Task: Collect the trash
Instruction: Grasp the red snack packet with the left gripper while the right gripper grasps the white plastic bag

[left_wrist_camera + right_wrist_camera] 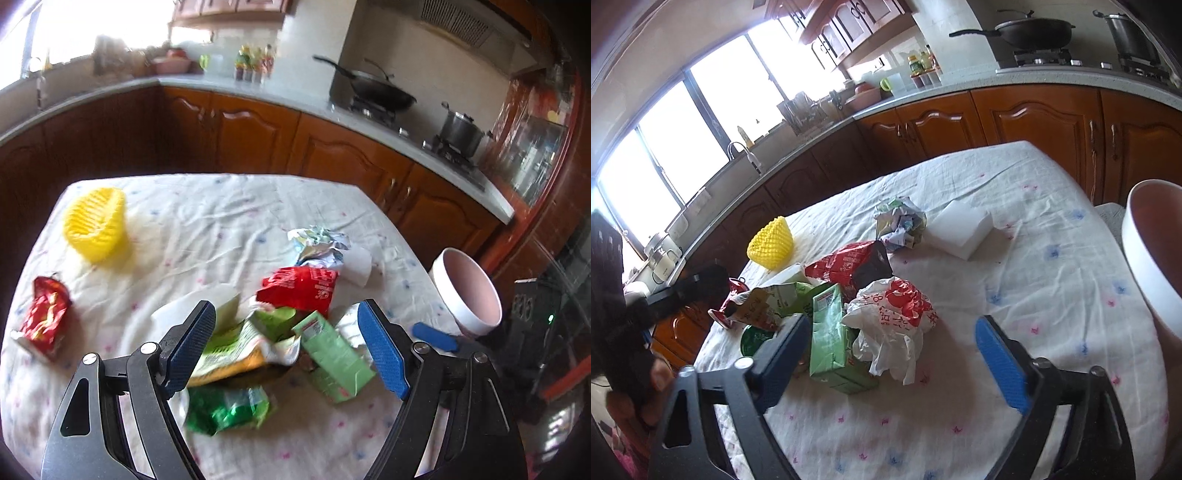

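left hand-held gripper (286,347) and right hand-held gripper (890,362) both spread apart, boxy green carton (831,339), crinkled plastic bag (894,317)

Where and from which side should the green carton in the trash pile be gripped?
Grip the green carton across its two long flat sides, near the free near end, coming from above. It lies flat, and the white plastic bag crowds its right side farther back.

Both the left gripper (286,349) and right gripper (892,363) tilt downward, jaws spread, gripping nothing.
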